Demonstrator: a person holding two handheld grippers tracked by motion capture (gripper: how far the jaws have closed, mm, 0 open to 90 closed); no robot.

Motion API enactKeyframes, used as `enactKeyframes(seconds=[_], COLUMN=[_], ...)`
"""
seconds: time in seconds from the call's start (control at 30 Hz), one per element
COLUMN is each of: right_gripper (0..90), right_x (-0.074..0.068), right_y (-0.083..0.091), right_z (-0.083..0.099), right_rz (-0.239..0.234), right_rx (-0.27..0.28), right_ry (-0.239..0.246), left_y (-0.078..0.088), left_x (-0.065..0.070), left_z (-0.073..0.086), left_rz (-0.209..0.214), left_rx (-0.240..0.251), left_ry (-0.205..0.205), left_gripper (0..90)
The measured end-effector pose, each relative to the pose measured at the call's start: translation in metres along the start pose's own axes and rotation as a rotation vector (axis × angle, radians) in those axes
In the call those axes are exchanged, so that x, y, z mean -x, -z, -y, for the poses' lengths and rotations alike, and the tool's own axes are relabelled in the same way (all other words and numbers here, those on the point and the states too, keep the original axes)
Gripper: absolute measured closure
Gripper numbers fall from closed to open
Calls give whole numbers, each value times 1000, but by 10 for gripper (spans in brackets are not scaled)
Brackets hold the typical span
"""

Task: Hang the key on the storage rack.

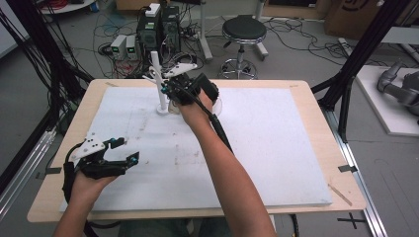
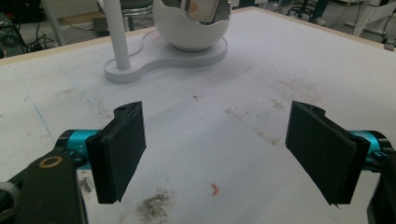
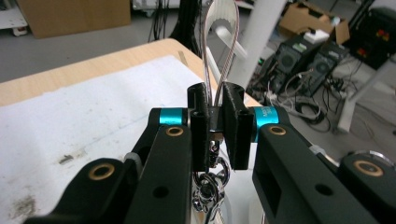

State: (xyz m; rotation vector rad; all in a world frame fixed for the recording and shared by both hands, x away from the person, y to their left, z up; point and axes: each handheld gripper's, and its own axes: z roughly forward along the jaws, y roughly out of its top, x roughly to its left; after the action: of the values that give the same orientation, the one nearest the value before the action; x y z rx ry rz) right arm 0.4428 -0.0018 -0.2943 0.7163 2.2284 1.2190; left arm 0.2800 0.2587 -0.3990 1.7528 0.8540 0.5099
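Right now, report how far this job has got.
Done: the right gripper has gripped a clear strap loop with a metal clasp below. In hand: it holds that loop up beside the white stand. Left: hanging it, apparently; the left gripper waits open over the table.

Thin clear loop (image 3: 221,44) with a metal clasp and chain (image 3: 211,184) below, pinched between the fingers (image 3: 201,128) of the right gripper (image 3: 216,126): loop rising upright above the fingertips, chain hanging under them. White stand (image 2: 163,56) well ahead of the left gripper's (image 2: 224,154) wide-apart fingers (image 2: 122,149), resting flat on the desk (image 2: 261,93): flat rounded base, slim upright post (image 1: 157,81) at one end, egg-shaped open bowl (image 2: 191,28) at the other. Same post just behind the pinched loop.
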Motion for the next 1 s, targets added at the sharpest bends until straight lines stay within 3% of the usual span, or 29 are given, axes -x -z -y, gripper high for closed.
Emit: enactKeyframes(seconds=[0.2,0.3,0.47,0.67,0.77,0.93,1.0], right_gripper=[819,643,595,515,463,441,406], right_x=[3,2,4,12,21,43,52], right_y=[-6,-7,0,15,27,51,61], right_z=[3,4,4,8,19,44,52], right_rz=[11,35,49,60,64,85,103], right_rx=[-30,-20,-20,-8,25,29,7], right_ry=[1,-20,-26,-46,-47,-70,-85], left_y=[0,1,2,0,1,0,-2], left_x=[-1,-1,-1,0,0,-3,-3], left_z=[0,0,-1,-1,-2,-2,-3], left_rz=[1,-2,-5,-3,-7,-10,-10], left_rx=[4,3,7,8,4,7,8], left_ry=[1,2,1,-2,-3,2,4], left_gripper=[201,201,201,201,201,201,201])
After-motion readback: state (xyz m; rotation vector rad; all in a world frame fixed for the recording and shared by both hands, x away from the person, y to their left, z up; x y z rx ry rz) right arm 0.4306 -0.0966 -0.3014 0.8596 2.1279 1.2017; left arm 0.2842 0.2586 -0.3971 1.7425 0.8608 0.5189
